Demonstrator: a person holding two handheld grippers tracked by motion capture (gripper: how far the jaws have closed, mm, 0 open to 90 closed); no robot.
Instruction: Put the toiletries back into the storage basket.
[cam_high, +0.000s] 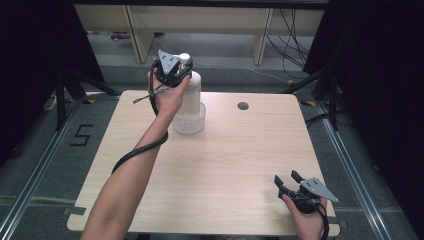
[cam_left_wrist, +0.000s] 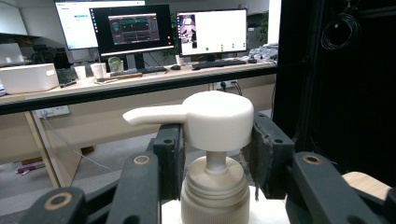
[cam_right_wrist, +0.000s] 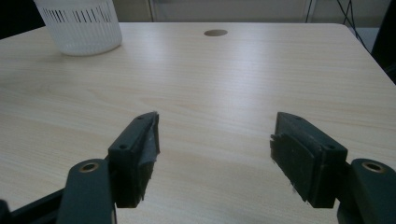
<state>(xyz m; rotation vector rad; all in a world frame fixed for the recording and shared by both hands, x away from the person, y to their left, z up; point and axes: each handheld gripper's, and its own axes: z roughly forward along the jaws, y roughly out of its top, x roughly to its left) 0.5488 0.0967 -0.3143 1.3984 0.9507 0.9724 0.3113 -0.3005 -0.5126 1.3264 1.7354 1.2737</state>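
Here, pump bottle top between left hand-held gripper jaws

1. Left gripper: black two-jaw body, brass-coloured pivot bushings behind the jaws, grey triangular plate on top.
2. Right gripper: same build; worn jaw pads.
3. Black cable trails behind each.
4. Forearms bare, no sleeves.

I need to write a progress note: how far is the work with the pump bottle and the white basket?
Done: the pump bottle stands upright inside the white basket at the far side of the table. In hand: the left hand-held gripper has its jaws on either side of the pump head. Left: probably releasing it and withdrawing. The right hand-held gripper is open and holds nothing above the near table edge.
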